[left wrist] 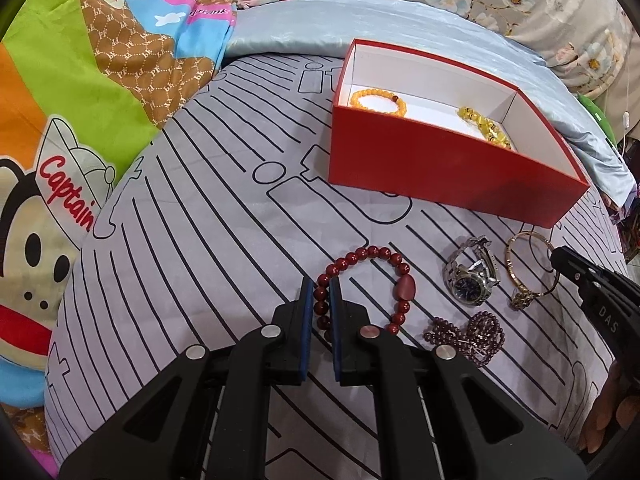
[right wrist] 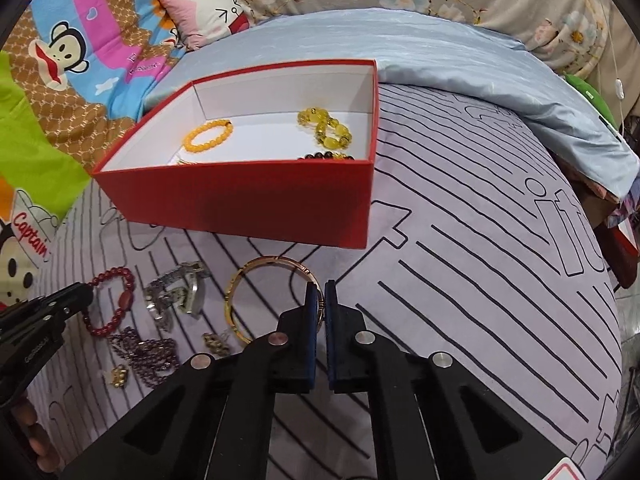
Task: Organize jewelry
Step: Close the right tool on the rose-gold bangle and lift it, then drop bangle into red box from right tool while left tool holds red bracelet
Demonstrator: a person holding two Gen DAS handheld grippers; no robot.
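My right gripper (right wrist: 320, 300) was clamped on the near rim of the gold bangle (right wrist: 272, 300), just in front of the red box (right wrist: 248, 204). My left gripper (left wrist: 322, 300) pinched the red bead bracelet (left wrist: 368, 284). Between them lay the watch (left wrist: 472, 276), purple beads (left wrist: 472, 336) nearer me. The bangle lay flat.

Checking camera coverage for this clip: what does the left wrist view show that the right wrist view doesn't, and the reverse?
Left wrist only: the left gripper shut on the red bead bracelet.
Right wrist only: the right gripper shut on the gold bangle, and dark beads in the box.
Both: the red box, the orange bracelet, the yellow bracelet, the watch, the purple beads.
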